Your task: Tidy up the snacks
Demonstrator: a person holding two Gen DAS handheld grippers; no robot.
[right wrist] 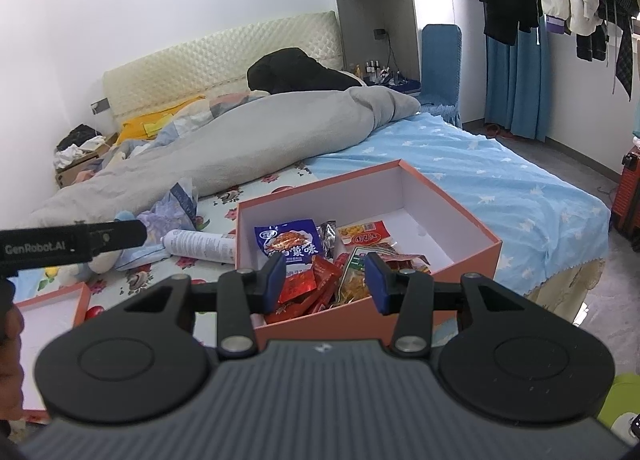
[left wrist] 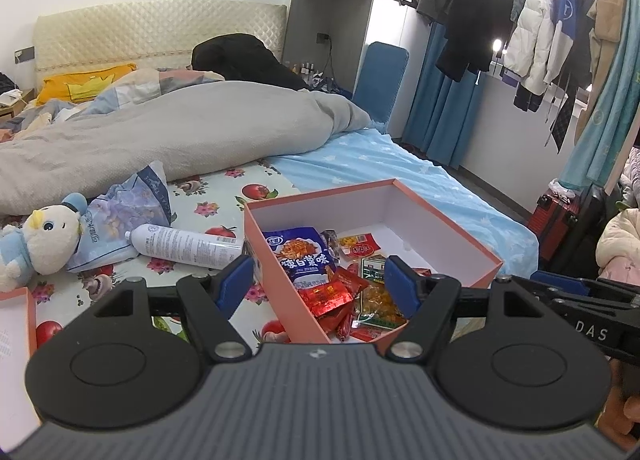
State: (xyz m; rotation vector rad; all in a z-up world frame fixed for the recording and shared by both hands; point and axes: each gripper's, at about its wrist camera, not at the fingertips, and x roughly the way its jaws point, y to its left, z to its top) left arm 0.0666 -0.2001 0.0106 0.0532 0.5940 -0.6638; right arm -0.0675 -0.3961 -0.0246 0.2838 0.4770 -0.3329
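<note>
Crinkly foil snack packets (left wrist: 332,292), heaped low-centre in the orange box (left wrist: 460,238), are judged light and slippery, best pinched at 1 sealed edge, while left gripper (left wrist: 320,284) and right gripper (right wrist: 326,280) are held spread, empty.

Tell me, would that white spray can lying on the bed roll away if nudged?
Probably. The white spray can lies on its side, and its round body would likely roll if pushed sideways, though the soft floral sheet may slow it. Its smooth surface could slip between fingers.
</note>
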